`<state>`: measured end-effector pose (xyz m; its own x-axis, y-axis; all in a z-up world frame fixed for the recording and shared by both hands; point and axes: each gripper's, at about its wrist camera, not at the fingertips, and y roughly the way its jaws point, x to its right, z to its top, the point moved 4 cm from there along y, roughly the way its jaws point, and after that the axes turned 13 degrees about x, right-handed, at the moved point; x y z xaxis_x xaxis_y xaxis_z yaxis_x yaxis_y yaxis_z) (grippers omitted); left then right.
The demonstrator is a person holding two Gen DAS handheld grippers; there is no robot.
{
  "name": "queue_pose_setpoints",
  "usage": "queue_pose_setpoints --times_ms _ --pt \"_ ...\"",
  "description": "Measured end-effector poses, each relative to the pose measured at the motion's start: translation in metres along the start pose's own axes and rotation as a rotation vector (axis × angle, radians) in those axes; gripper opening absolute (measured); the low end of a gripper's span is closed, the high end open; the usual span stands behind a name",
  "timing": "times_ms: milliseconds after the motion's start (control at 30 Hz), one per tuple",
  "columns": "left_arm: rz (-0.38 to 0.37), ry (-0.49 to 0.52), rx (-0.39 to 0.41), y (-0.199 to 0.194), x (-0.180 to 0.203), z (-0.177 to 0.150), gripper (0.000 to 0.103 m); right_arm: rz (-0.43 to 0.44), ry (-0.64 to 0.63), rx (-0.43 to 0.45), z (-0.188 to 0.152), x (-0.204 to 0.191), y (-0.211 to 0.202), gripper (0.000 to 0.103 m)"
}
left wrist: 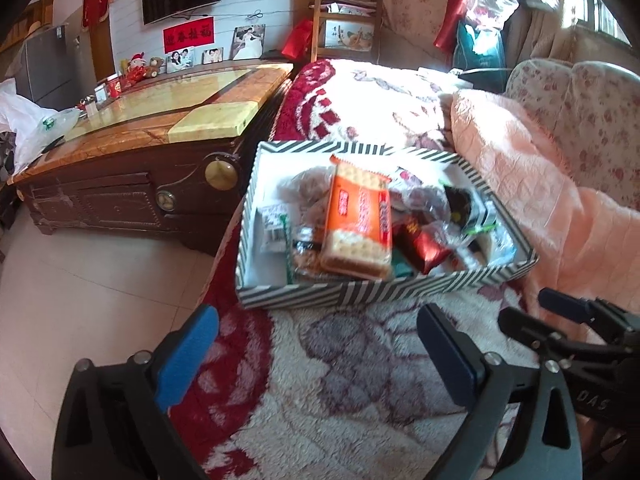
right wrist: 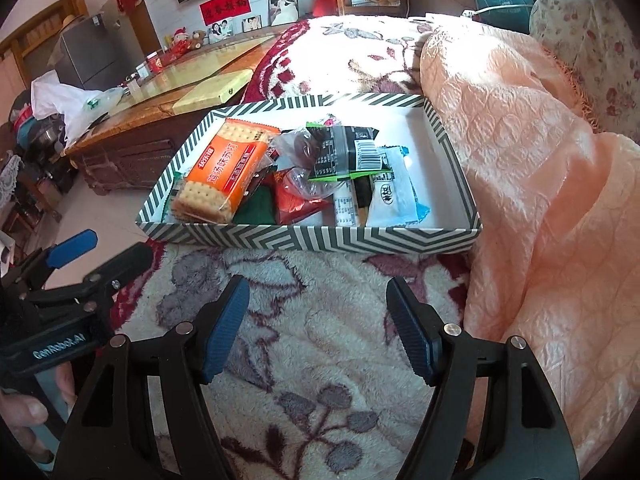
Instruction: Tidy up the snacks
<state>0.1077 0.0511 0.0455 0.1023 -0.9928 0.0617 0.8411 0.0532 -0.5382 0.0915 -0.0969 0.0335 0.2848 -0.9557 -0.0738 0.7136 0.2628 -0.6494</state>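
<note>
A striped black-and-white box (left wrist: 360, 290) (right wrist: 304, 238) sits on a fluffy floral blanket. It holds several snacks: an orange cracker pack (left wrist: 358, 218) (right wrist: 224, 168), a red packet (left wrist: 422, 246) (right wrist: 294, 200), a black packet (right wrist: 346, 154) and a white-blue packet (right wrist: 390, 194). My left gripper (left wrist: 316, 344) is open and empty, hovering in front of the box's near wall. My right gripper (right wrist: 318, 320) is open and empty, also in front of the box. Each gripper shows at the other view's edge.
A peach quilt (right wrist: 540, 168) is bunched against the box's right side. A wooden coffee table (left wrist: 160, 120) stands to the left, with a white plastic bag (left wrist: 28, 120) on it. Tiled floor (left wrist: 80, 300) lies left of the blanket.
</note>
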Motion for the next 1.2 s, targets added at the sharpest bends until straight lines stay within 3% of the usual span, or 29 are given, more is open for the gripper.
queue_pose_setpoints --times_ms 267,433,1200 --pt "0.006 0.014 0.005 0.006 0.007 0.01 0.103 -0.006 -0.019 0.004 0.012 0.0 0.009 0.072" --pt "0.06 0.084 0.016 0.011 0.013 0.016 0.103 -0.001 -0.032 0.008 0.019 -0.002 0.013 0.071" --pt "0.026 0.066 0.0 0.019 0.015 0.017 0.103 0.002 -0.014 -0.007 0.018 0.004 0.018 0.071"
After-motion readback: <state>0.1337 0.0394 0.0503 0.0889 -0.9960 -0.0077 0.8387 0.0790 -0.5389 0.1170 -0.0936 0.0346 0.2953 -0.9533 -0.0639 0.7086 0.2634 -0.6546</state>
